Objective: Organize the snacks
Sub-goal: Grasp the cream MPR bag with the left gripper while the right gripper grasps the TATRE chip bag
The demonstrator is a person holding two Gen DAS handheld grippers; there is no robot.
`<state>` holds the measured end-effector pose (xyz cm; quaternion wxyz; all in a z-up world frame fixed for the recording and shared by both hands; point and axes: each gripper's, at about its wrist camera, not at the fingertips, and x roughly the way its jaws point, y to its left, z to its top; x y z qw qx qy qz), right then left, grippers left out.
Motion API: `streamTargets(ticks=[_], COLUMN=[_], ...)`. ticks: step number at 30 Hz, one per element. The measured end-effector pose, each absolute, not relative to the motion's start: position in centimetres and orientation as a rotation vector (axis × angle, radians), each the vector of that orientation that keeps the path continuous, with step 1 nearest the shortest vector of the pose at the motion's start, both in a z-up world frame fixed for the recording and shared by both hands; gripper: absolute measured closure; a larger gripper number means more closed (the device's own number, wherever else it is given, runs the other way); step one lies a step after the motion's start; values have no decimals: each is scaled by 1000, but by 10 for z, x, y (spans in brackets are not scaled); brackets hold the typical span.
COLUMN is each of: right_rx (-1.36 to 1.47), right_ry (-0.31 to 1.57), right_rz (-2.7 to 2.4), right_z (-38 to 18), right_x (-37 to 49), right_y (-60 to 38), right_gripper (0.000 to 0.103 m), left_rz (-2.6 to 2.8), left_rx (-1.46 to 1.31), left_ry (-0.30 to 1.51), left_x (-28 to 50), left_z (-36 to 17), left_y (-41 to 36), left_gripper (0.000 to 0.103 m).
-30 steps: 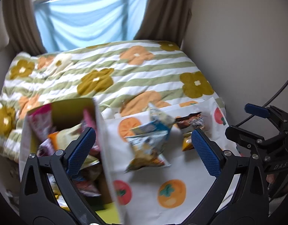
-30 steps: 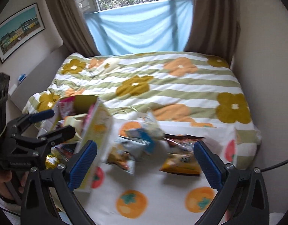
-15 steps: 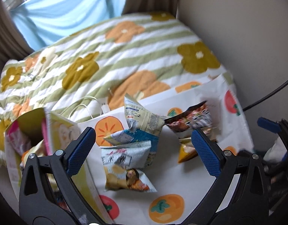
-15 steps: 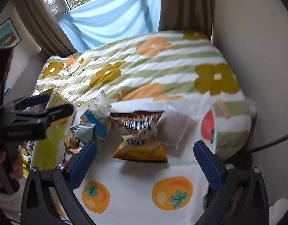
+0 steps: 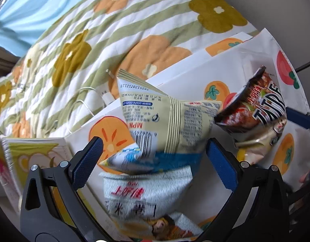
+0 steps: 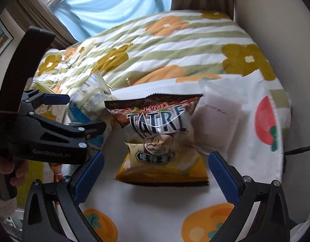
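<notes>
A cream and blue snack bag (image 5: 165, 125) lies on a white and grey snack bag (image 5: 142, 193) on the fruit-print cloth (image 5: 195, 80). My left gripper (image 5: 153, 161) is open, its jaws on either side of these two bags. A dark red and yellow TATRE chip bag (image 6: 161, 139) lies to the right; it also shows in the left wrist view (image 5: 256, 117). My right gripper (image 6: 155, 173) is open just in front of the chip bag. The left gripper (image 6: 82, 113) shows in the right wrist view, over the cream bag (image 6: 92, 98).
A yellow snack box (image 5: 31, 161) stands at the left edge of the cloth. A pale translucent packet (image 6: 217, 119) lies right of the chip bag. The striped flower quilt (image 6: 155, 46) covers the bed behind. A wall (image 6: 276, 20) is on the right.
Both grippers have moved forward and down toward the snacks. The left one now straddles the cream and white bags; the right one has closed in on the chip bag. Both stay open.
</notes>
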<state>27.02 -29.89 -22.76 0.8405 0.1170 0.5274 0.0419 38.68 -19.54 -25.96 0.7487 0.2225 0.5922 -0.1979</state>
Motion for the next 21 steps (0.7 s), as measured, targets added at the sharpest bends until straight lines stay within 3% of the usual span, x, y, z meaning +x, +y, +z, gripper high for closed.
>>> streamTargets(ticks=[3, 4, 6, 8, 16, 21], right_rx=[230, 223, 211, 193, 155, 127], right_ry=[1131, 1134, 1137, 1144, 1145, 1142], right_rz=[66, 61, 55, 54, 29, 12], right_z=[-238, -240, -245, -248, -253, -254], right_x=[278, 280, 283, 286, 288, 286], right_y=[-294, -292, -289, -286, -281, -280], right_gripper=[0, 0, 0, 1, 2, 16], left_rz=[-442, -451, -460, -468, -478, -462], left_rx=[487, 483, 470, 458, 383, 327], left_ry=[1312, 1324, 1340, 1336, 1344, 1349], left_x=[391, 392, 394, 393, 393, 391], left_z=[-269, -272, -278, -278, -273, -269], left_y=[-196, -196, -194, -193, -188, -180], left_gripper=[11, 20, 24, 38, 51, 53])
